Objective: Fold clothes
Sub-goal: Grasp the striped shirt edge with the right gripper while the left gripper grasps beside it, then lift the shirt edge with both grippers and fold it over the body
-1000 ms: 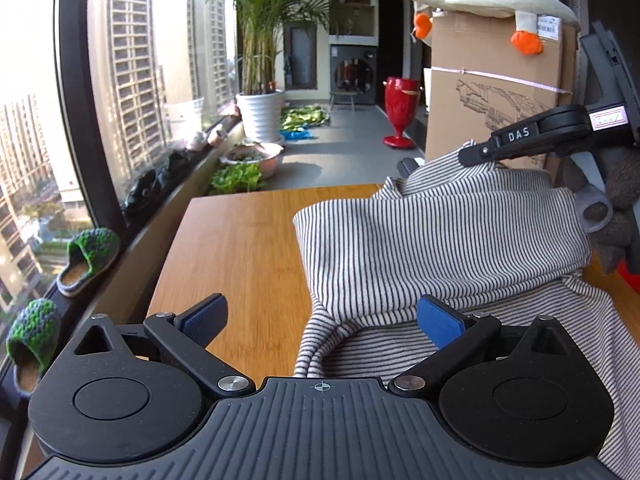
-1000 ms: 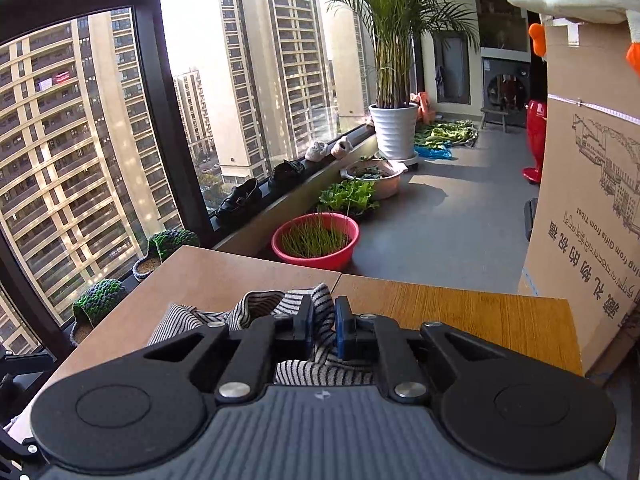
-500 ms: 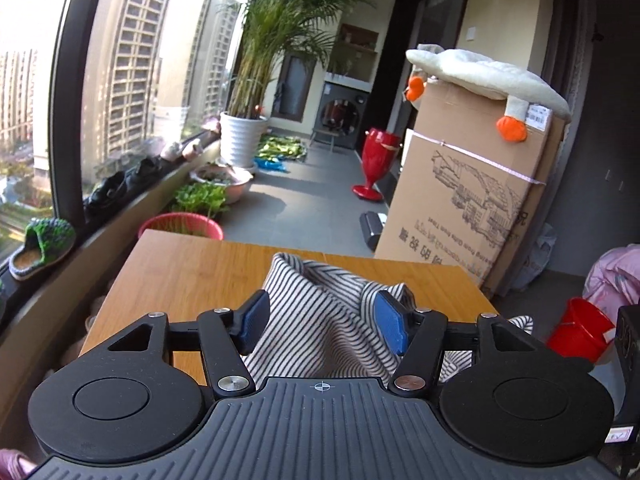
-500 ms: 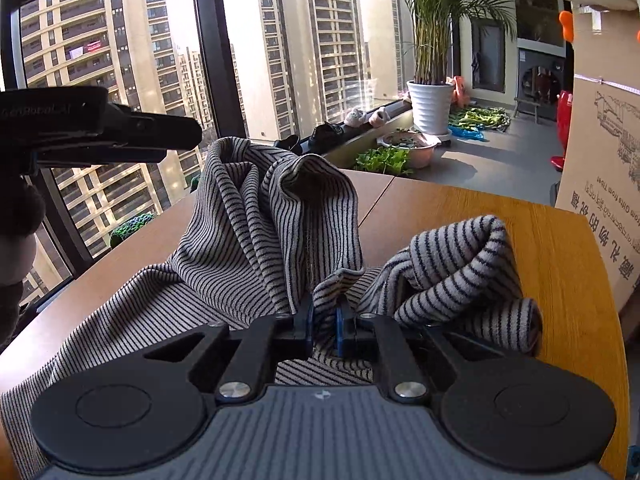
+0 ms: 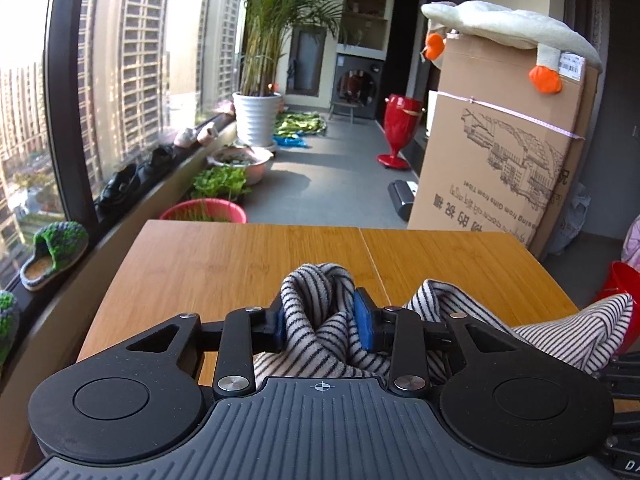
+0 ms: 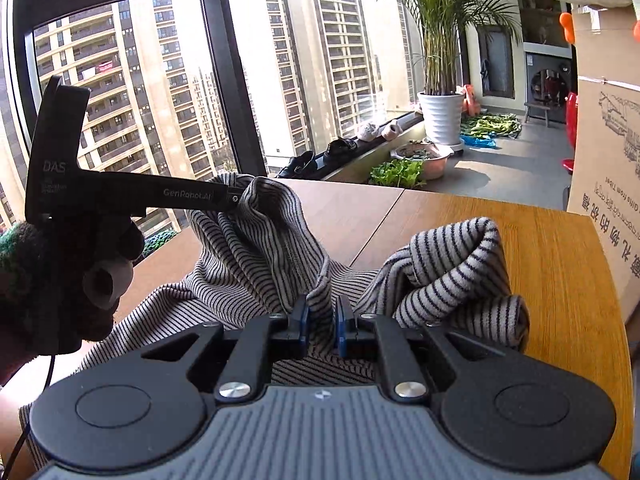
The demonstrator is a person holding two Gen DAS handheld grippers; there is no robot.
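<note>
A grey shirt with dark stripes [image 6: 248, 248] lies bunched on the wooden table [image 6: 540, 248]. My right gripper [image 6: 322, 320] is shut on a fold of it low over the table, and a rolled sleeve [image 6: 460, 264] rests just right of it. In the right wrist view, my left gripper [image 6: 234, 198] holds a peak of the cloth up at the left. In its own view, the left gripper [image 5: 322, 322] has a bunch of the striped shirt [image 5: 316, 280] between its blue pads [image 5: 362, 320]. Its jaws are closing and press on the cloth.
A tall cardboard box [image 5: 500, 168] with a plush goose [image 5: 504, 28] on top stands past the table's far right corner. A red bucket [image 5: 624, 280] sits at the right, a red basin of greens [image 5: 204, 214] beyond the far edge. Slippers [image 5: 52, 252] line the window sill.
The left jaws went from wide open to closed around a bunch of the shirt and raised it. The right gripper came down towards the table, still holding its fold.
</note>
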